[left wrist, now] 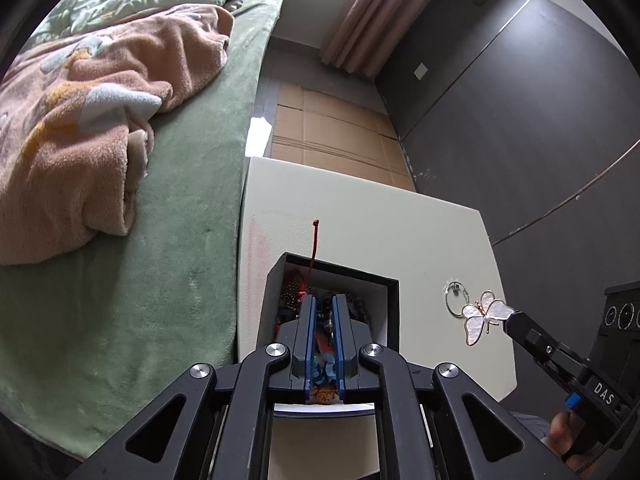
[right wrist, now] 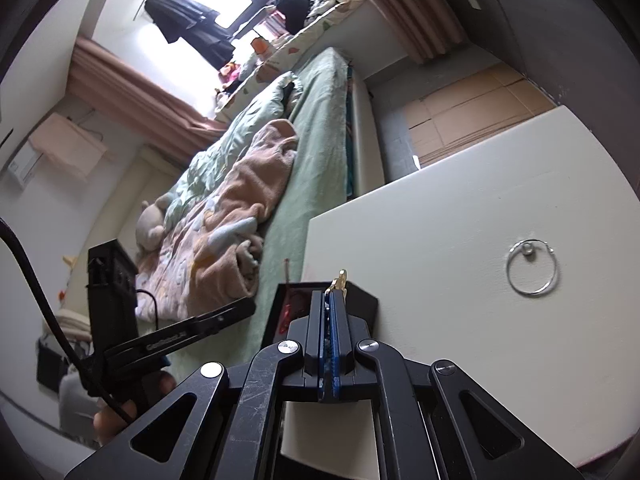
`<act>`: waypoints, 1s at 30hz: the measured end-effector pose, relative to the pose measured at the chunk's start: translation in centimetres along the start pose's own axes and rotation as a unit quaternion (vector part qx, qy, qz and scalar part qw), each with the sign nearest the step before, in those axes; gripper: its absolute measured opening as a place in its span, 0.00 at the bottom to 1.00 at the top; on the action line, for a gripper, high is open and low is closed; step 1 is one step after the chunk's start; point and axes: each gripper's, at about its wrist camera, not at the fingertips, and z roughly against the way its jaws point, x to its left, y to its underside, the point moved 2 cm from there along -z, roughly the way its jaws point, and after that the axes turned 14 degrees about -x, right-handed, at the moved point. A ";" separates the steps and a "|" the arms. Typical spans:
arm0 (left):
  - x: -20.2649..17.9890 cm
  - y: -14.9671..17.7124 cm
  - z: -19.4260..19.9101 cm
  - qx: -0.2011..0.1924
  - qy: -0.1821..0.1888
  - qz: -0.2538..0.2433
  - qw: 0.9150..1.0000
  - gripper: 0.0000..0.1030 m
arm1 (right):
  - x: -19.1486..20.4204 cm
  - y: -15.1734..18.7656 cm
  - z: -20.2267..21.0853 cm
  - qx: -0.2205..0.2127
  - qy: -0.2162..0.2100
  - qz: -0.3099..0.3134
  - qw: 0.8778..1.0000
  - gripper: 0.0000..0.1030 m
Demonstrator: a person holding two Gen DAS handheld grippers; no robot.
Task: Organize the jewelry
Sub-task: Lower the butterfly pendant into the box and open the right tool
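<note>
Left hand-held gripper (left wrist: 324, 308) sat over the black box (left wrist: 394, 312), pads a sliver apart, gripping nothing I could make out; contents below were a tangle. Right hand-held gripper (left wrist: 510, 320) was clamped on the butterfly brooch (left wrist: 486, 316), lifted off the tabletop (left wrist: 360, 216), likely box-bound. Hoop earring (right wrist: 532, 268) lay farther right. Red cord (left wrist: 314, 244) trailed over the far wall.
</note>
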 end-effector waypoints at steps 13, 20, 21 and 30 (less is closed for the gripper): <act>3.3 -0.3 3.2 -0.035 0.006 0.028 0.999 0.55 | 4.1 2.1 -1.9 0.015 -0.007 0.021 1.000 0.04; 5.8 -0.7 5.1 -0.051 -0.003 0.044 0.998 0.55 | 5.5 3.2 -5.2 0.045 -0.024 0.004 0.999 0.04; 6.2 -0.8 5.4 -0.054 -0.006 0.047 0.997 0.55 | 5.8 3.2 -5.6 0.047 -0.027 0.002 0.999 0.04; 8.2 -0.9 6.0 -0.058 -0.012 0.059 0.996 0.55 | 5.7 4.5 -10.1 0.084 0.004 -0.011 0.996 0.05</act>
